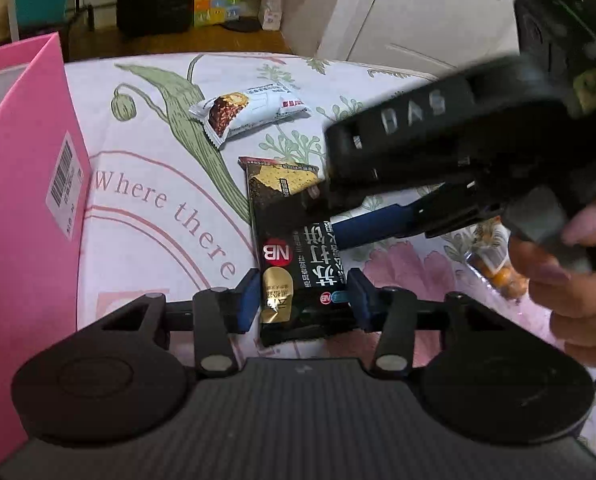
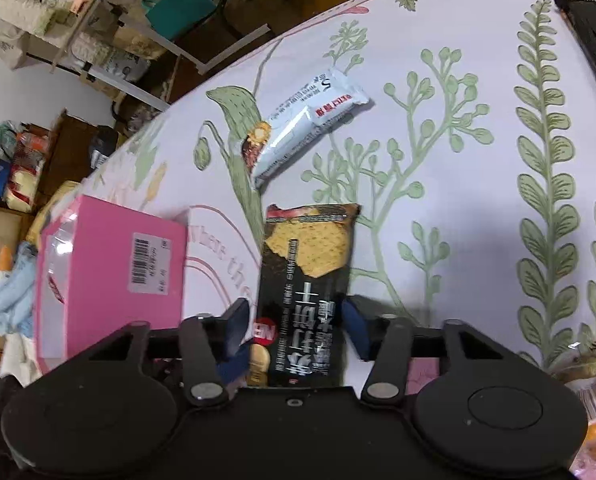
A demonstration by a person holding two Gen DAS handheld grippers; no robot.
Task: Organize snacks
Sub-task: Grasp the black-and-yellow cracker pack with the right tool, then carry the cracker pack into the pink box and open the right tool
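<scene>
A black cracker packet (image 1: 294, 252) lies on the floral tablecloth (image 1: 146, 168) and sits between the blue pads of both grippers. My left gripper (image 1: 304, 300) closes on its near end. My right gripper (image 2: 296, 324) closes on the same black cracker packet (image 2: 306, 280); it shows in the left wrist view (image 1: 378, 208) coming in from the right. A white snack bar packet (image 1: 250, 114) lies farther back on the cloth, also in the right wrist view (image 2: 306, 124). A pink box (image 1: 26, 208) stands at the left, also in the right wrist view (image 2: 110, 276).
A clear bag of orange snacks (image 1: 494, 268) lies at the right, also in the right wrist view (image 2: 594, 364). A black packet (image 2: 594, 44) lies at the far right of the cloth. Shelves, bags and boxes stand beyond the table edge.
</scene>
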